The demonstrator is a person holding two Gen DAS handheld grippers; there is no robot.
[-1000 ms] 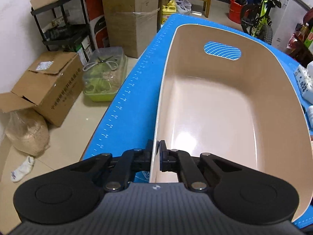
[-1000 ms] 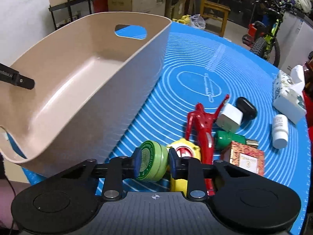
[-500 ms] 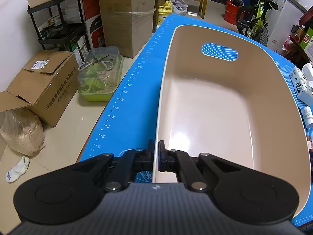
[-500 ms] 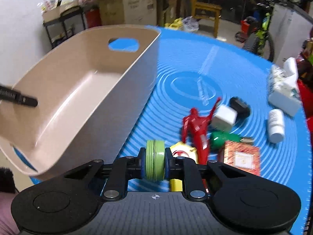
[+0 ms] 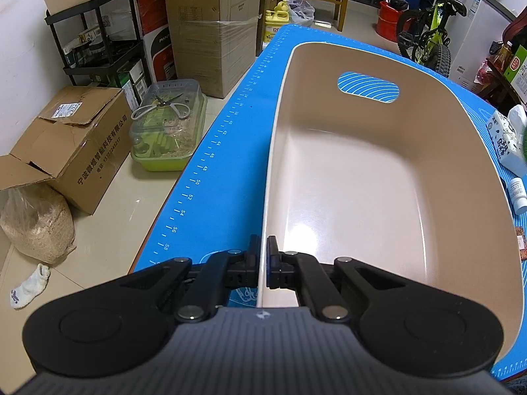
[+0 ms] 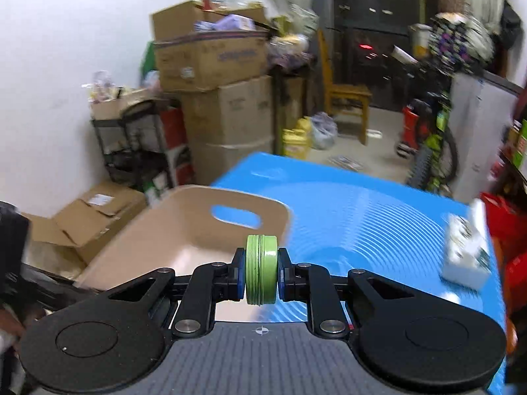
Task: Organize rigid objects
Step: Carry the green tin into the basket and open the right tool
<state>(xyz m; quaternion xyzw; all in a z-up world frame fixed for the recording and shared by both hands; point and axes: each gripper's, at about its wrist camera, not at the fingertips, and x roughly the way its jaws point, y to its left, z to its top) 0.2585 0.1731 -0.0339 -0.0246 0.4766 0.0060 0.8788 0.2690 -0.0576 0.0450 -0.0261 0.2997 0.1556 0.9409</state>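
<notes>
Holding basin wall, lifting green tin.

Left gripper (image 5: 262,260) clamping the near rim of the beige basin (image 5: 378,177) — one finger outside the wall, one inside, pads pressing on the thin edge. Basin sitting on the blue mat (image 5: 224,177), interior bare, handle slot (image 5: 368,87) at the far end. Right gripper (image 6: 262,273) squeezing the round green tin (image 6: 261,269) edge-on between both pads, carrying it clear of the mat — hanging just right of the basin's far end in the right wrist view. Tissue pack (image 6: 466,253) lying at the mat's right edge, white bottle (image 5: 518,194) near it. Right view blurring.
</notes>
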